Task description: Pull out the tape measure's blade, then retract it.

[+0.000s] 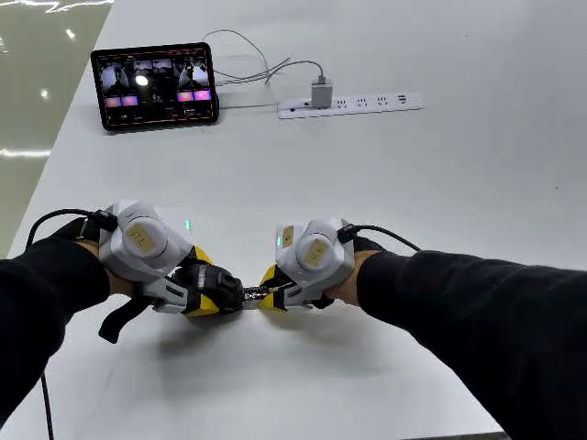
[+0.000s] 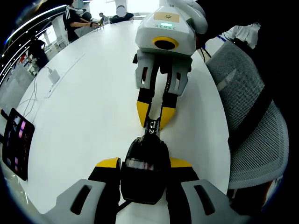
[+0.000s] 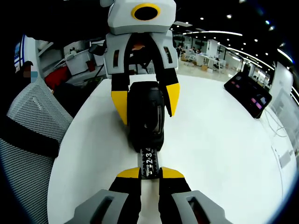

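1. My left gripper is clamped on the tape measure case, a rounded block of glossy black plastic. The case sits squarely between my jaws, gripped on its two flat sides.
2. The yellow pads at my jaw ends are smooth and wedge-shaped. The grey plastic jaws behind them are matte and cut through with long slots.
3. The blade is a thin, narrow strip, dark with pale printed numerals. It comes straight out of the case's mouth, away from my left gripper and into my right one, and a short length is drawn out.
4. My right gripper is pinched shut on the free end of the blade, its two yellow tips pressed on the strip from either side.
5. In the head view the two grippers point nose to nose, close together, joined by the short run of blade. Each has a rounded pale grey shell at the back.
6. Under both grippers lies the table, white, flat and smooth with a soft sheen. I cannot tell whether the case touches it.
7. Well beyond the grippers a tablet stands tilted, a dark rectangle with a lit, glossy screen.
8. Beside the tablet lies a long white power strip with a boxy grey charger plugged in and thin cables looping off.
9. Behind my right gripper, in the left gripper view, is a chair with a grey mesh back.
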`<action>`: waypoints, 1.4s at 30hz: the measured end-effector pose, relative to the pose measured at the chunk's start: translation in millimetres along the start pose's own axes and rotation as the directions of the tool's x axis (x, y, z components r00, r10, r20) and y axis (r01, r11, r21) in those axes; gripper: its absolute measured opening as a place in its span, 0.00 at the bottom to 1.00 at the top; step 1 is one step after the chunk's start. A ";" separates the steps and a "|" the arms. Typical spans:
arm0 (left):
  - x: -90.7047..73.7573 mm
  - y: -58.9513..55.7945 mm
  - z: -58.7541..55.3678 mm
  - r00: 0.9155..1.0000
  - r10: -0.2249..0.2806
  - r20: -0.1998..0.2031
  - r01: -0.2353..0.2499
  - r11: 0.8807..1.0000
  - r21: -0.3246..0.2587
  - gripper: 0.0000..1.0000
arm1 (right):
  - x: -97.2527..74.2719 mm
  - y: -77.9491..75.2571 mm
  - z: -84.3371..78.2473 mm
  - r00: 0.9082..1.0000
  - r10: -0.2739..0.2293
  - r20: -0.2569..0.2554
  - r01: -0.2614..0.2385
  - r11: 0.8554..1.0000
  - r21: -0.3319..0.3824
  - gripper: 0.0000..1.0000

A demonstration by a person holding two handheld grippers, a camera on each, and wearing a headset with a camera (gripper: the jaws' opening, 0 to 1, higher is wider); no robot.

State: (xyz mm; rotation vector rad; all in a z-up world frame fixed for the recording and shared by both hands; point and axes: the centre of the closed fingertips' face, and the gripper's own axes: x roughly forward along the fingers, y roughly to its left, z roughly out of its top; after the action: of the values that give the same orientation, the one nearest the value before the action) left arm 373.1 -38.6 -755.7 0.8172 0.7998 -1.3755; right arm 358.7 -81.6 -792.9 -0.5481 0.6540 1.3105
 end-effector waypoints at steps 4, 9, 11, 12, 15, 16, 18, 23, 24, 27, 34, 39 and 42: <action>0.1 -0.1 0.0 1.000 0.001 -0.001 -0.001 1.000 0.000 0.32 | -1.6 -0.5 -1.7 1.000 0.000 0.000 0.000 1.000 -0.002 0.09; -0.2 -0.4 -0.1 1.000 0.002 -0.001 -0.002 1.000 -0.001 0.32 | -3.4 -0.7 -3.5 1.000 0.001 0.002 -0.001 1.000 0.009 0.09; -0.3 -0.5 -0.1 1.000 0.002 0.000 -0.002 1.000 -0.001 0.32 | -4.9 -1.1 -4.8 1.000 -0.002 0.004 0.002 1.000 0.017 0.09; -0.3 -0.5 -0.1 1.000 0.002 0.000 -0.002 1.000 -0.001 0.32 | -5.4 -1.1 -5.2 1.000 -0.002 0.005 0.002 1.000 0.021 0.09; -0.3 -0.5 -0.1 1.000 0.003 0.000 -0.003 1.000 -0.001 0.32 | -7.0 -1.7 -6.3 1.000 -0.004 0.005 0.004 1.000 0.026 0.09; -0.3 -0.4 -0.2 1.000 0.002 -0.001 -0.002 1.000 -0.002 0.32 | -7.6 -1.9 -6.9 1.000 -0.004 0.007 0.004 1.000 0.028 0.09; -0.4 -0.4 -0.3 1.000 0.002 -0.002 -0.002 1.000 -0.004 0.32 | -8.6 -2.5 -7.6 1.000 -0.006 0.015 0.005 0.999 0.041 0.09; -0.1 0.3 -0.5 1.000 0.004 -0.002 -0.004 1.000 -0.006 0.32 | -11.2 -3.0 -10.1 1.000 -0.007 0.011 0.007 0.999 0.036 0.09; 0.0 0.3 -0.4 1.000 0.005 -0.002 -0.005 1.000 -0.005 0.32 | -11.5 -3.2 -10.5 1.000 -0.007 0.010 0.007 0.999 0.036 0.09; 0.1 0.5 -0.4 1.000 0.004 0.000 -0.004 1.000 -0.003 0.32 | -12.1 -3.4 -11.2 1.000 -0.007 0.009 0.006 0.999 0.032 0.09; 0.1 1.1 -0.8 1.000 0.001 -0.002 -0.001 1.000 0.004 0.32 | -14.2 -3.8 -13.7 1.000 -0.004 0.000 0.004 1.000 0.016 0.09; 0.1 1.2 -0.8 1.000 0.004 0.003 -0.004 1.000 0.008 0.32 | -16.5 -4.2 -16.3 1.000 -0.004 -0.001 0.004 1.000 0.017 0.09; 0.2 0.8 -0.4 1.000 0.001 0.002 -0.001 1.000 0.012 0.32 | -18.2 -4.5 -17.8 1.000 -0.003 -0.001 0.003 1.000 0.019 0.09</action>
State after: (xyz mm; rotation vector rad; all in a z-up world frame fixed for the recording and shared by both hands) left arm 374.0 -38.3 -756.1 0.8258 0.7902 -1.3809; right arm 358.5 -107.4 -792.5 -0.5336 0.6657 1.3003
